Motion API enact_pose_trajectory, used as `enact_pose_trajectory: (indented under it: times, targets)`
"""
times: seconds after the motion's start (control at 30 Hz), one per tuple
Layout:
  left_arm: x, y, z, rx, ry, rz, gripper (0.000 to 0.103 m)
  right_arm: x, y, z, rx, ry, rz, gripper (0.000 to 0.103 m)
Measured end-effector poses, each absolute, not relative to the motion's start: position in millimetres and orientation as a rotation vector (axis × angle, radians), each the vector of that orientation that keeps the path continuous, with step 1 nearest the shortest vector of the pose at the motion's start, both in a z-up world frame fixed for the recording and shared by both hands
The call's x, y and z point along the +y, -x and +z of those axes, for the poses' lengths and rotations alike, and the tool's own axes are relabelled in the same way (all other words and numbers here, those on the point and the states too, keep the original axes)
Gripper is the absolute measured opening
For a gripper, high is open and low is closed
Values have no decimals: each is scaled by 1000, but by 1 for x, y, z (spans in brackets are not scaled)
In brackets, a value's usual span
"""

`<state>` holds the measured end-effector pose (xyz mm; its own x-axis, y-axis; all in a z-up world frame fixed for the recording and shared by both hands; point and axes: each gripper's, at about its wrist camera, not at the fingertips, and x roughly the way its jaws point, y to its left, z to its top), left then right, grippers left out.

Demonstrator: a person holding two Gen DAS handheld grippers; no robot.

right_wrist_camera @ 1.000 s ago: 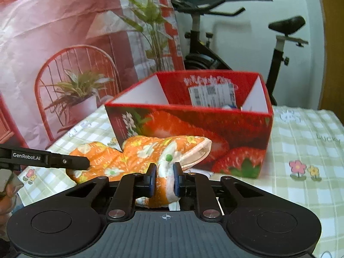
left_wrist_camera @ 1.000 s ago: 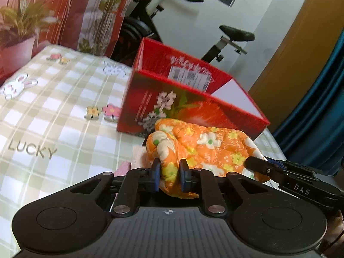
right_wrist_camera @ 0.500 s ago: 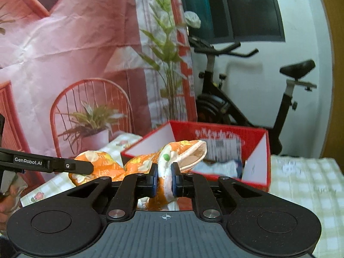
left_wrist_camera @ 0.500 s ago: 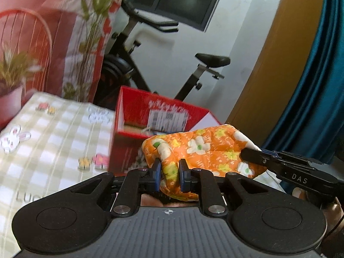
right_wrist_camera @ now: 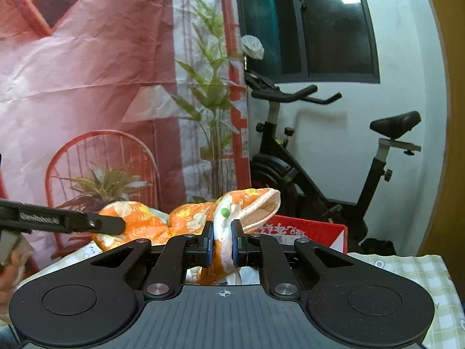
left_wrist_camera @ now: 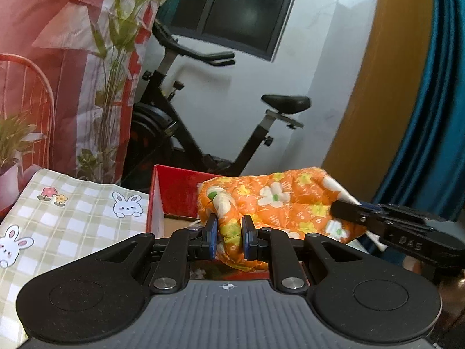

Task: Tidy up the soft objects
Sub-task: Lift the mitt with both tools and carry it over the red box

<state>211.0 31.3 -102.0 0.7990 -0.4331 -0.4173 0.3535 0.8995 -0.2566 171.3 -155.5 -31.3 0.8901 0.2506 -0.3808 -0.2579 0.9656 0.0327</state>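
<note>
Above the red box, you held the orange floral oven mitt aloft, your left gripper and right gripper each pinching one end; lowering and releasing it inside remained.

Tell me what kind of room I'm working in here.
Likely a room in a home, not a lab: an exercise bike stands by the wall, a printed backdrop hangs behind, and a bunny-print checked tablecloth covers the table holding the red box.
</note>
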Motion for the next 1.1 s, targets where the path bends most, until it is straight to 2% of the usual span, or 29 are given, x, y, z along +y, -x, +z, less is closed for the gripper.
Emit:
enact_pose_trajectory:
  times: [0.2, 0.43, 0.8, 0.9, 0.97, 1.0, 1.03, 1.1]
  targets:
    - [13, -260, -113, 545, 98, -395, 18, -157, -222, -45, 455, 53, 211, 11]
    - [1, -300, -139, 670, 35, -357, 18, -149, -272, -86, 585, 71, 182, 11]
    - [-9, -313, -158, 753, -58, -359, 18, -138, -299, -138, 762, 30, 157, 11]
    - [-8, -316, -156, 751, -60, -362, 25, -141, -300, -139, 769, 23, 140, 11]
    - [-7, -318, -155, 751, -49, -385, 49, -143, -299, -140, 773, 22, 124, 12]
    - [-5, -317, -154, 749, -37, -400, 54, -145, -298, -139, 774, 26, 118, 14]
    - [-4, -318, -154, 746, -32, -405, 57, -146, -296, -139, 774, 36, 109, 20]
    - [-5, -317, -153, 746, -42, -398, 58, -145, -292, -137, 761, 76, 90, 26]
